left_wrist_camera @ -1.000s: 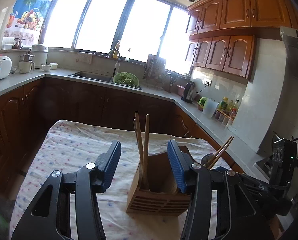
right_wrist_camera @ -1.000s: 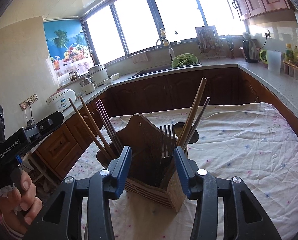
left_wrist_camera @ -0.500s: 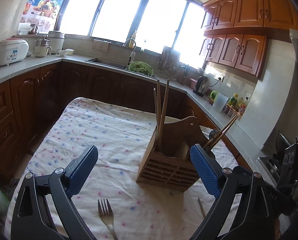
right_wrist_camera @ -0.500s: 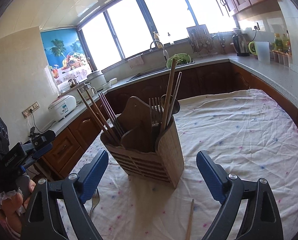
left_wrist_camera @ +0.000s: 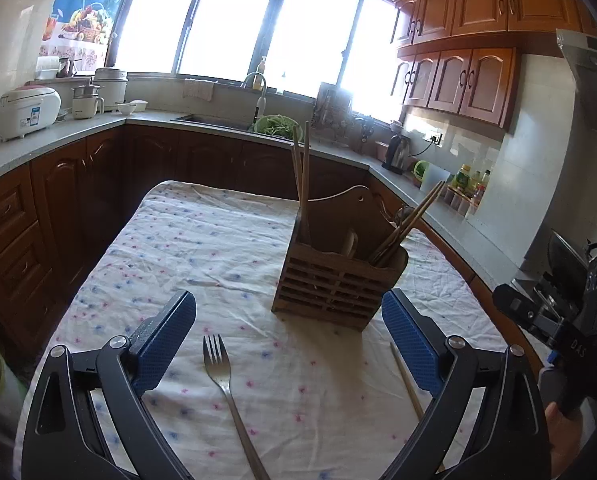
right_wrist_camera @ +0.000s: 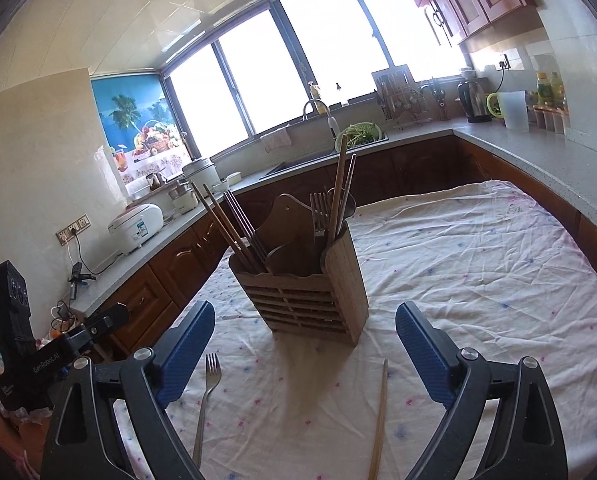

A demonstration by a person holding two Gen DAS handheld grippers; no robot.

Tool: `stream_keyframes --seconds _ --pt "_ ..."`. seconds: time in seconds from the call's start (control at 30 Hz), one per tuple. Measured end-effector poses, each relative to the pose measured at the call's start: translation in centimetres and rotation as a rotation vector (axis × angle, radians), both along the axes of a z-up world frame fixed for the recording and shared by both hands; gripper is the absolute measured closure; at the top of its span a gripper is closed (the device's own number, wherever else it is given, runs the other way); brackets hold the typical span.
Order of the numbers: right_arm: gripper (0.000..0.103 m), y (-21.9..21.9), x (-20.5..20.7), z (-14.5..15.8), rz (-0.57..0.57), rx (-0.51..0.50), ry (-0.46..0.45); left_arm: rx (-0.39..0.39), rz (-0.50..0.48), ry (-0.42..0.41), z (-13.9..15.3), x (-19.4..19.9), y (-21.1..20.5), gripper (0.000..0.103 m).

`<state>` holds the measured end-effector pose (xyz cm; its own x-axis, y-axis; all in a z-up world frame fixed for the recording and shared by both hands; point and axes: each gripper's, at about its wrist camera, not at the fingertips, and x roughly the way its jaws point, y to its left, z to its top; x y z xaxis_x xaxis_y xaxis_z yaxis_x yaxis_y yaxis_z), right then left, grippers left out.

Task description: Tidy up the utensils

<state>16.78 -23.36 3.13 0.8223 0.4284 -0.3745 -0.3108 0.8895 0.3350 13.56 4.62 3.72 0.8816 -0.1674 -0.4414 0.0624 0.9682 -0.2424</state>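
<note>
Tablecloth [left_wrist_camera: 218, 240] spread flat as the work surface. Wooden caddy [left_wrist_camera: 338, 280] upright near its middle, chopsticks [right_wrist_camera: 234, 228] and forks [right_wrist_camera: 319, 212] standing in separate compartments, presumably sorted by kind. Left gripper [left_wrist_camera: 288, 338] and right gripper [right_wrist_camera: 304, 346] both spread wide, jaws just opened, nothing between them, hanging short of the caddy. Loose fork [left_wrist_camera: 226, 384] and single chopstick [right_wrist_camera: 380, 412] flat on the cloth just before the caddy, probably next for pickup.
</note>
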Motion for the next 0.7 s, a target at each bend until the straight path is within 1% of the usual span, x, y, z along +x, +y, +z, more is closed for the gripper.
stream_keyframes --seconds 0.1,0.17,0.27,0.33,0.4,0.5,0.6,0.7 --pt "0.008 -0.1 -1.5 1.3 0.004 -0.006 -0.033 0.036 -0.015 -0.017 0.8 -1.3 -0.7 0.005" --pt "0.007 -0.2 -2.5 2.6 0.009 -0.017 -0.064 0.058 -0.026 -0.037 1.9 -2.0 -1.2 0.004" --pt "0.000 -0.3 -4.2 5.1 0.014 -0.044 -0.132 0.081 -0.027 -0.099 3.9 -3.6 -1.4 0.000" --pt "0.000 -0.4 -5.7 6.6 0.009 -0.063 -0.190 0.105 -0.013 -0.144 4.8 -4.8 -1.6 0.000" --pt "0.000 -0.5 -7.1 7.4 -0.002 -0.082 -0.236 0.135 0.016 -0.173 5.0 -6.0 -1.9 0.000" --pt "0.000 -0.4 -8.9 7.0 -0.024 -0.101 -0.286 0.138 0.026 -0.214 3.9 -7.7 -2.0 0.000" --pt "0.000 -0.4 -9.9 5.2 -0.046 -0.121 -0.305 0.154 0.043 -0.202 2.1 -8.4 -2.2 0.000" --pt "0.000 -0.3 -10.2 3.0 -0.064 -0.138 -0.287 0.167 0.065 -0.180 0.4 -8.8 -2.4 0.000"
